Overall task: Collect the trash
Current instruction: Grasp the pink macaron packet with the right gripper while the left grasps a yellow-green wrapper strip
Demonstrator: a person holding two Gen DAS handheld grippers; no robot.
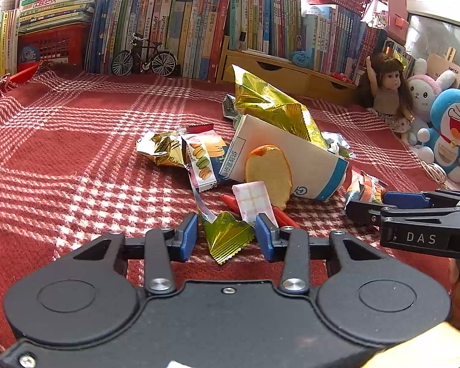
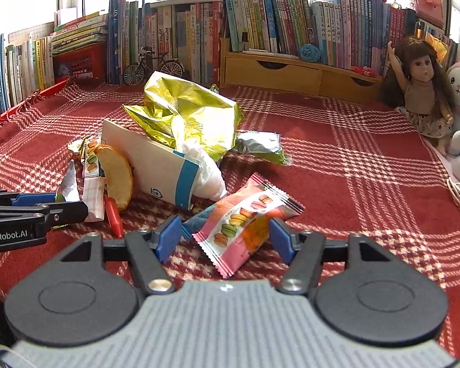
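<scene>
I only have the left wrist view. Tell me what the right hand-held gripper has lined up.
Observer: The right hand-held gripper straddles a pink macaron packet lying on the cloth. Its jaws stand apart, not clamped.
Operator: Report the paper cup's open end. I see only its side.
Observer: A crumpled white plastic bag spills out of the paper cup.
Operator: Say what lies beyond the gold bag.
Observer: A silver-and-green packet lies on the cloth, just right of the gold bag.
</scene>
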